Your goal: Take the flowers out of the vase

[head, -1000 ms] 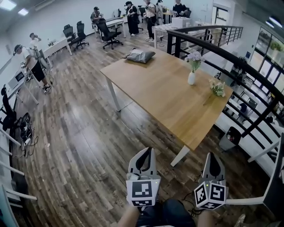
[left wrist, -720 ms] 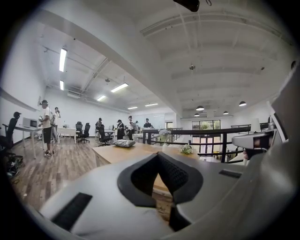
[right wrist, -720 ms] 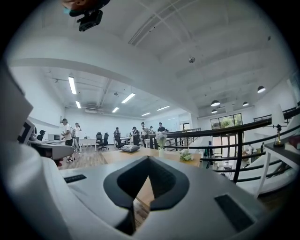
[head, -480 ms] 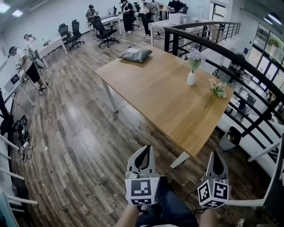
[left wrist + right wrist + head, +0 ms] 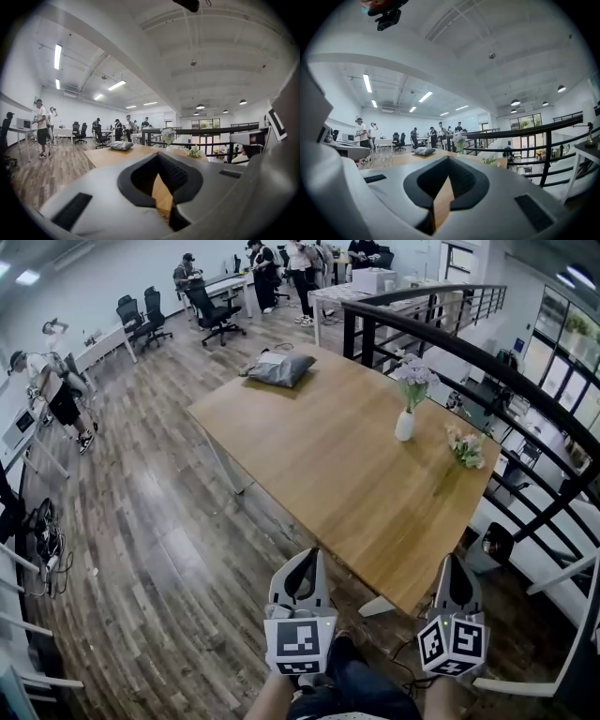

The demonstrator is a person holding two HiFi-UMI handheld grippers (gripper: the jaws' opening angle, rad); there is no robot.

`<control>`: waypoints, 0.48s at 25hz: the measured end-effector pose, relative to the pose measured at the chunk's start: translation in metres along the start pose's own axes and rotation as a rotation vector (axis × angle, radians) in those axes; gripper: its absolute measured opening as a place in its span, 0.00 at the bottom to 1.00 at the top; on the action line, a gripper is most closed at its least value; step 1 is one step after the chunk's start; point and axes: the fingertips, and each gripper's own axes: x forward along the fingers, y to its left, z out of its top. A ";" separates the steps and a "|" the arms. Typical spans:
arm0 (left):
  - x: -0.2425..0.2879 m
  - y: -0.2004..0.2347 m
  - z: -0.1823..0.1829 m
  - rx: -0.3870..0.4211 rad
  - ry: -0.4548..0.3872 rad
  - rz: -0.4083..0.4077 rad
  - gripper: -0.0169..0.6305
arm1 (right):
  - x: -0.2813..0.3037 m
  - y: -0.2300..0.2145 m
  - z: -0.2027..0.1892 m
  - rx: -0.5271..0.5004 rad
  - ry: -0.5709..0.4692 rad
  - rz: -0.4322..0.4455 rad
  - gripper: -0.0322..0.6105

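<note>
Vase with flowers, near table edge (far side)

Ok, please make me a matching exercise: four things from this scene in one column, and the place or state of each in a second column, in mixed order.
1 vase
2 loose bunch
3 grey bag
4 right gripper

A shut, empty
B at the far end of the table
C upright, holding flowers
D lying on the table, right of the vase

Pairs: 1-C, 2-D, 3-B, 4-A
</note>
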 end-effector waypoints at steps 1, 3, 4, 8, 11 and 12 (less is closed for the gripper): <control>0.010 0.002 0.002 0.001 0.001 0.001 0.09 | 0.010 -0.001 0.002 0.001 -0.001 0.002 0.07; 0.029 0.007 0.007 0.001 0.002 0.004 0.09 | 0.029 -0.003 0.007 0.001 -0.004 0.005 0.07; 0.038 0.008 0.008 0.001 0.001 0.003 0.09 | 0.038 -0.004 0.009 0.000 -0.005 0.006 0.07; 0.067 0.011 0.013 0.005 -0.004 -0.004 0.09 | 0.066 -0.009 0.011 0.005 -0.007 0.006 0.07; 0.082 0.012 0.014 0.003 -0.004 -0.008 0.09 | 0.079 -0.012 0.011 0.010 -0.004 0.001 0.07; 0.086 0.012 0.014 0.002 -0.003 -0.011 0.09 | 0.082 -0.013 0.011 0.013 -0.001 -0.001 0.07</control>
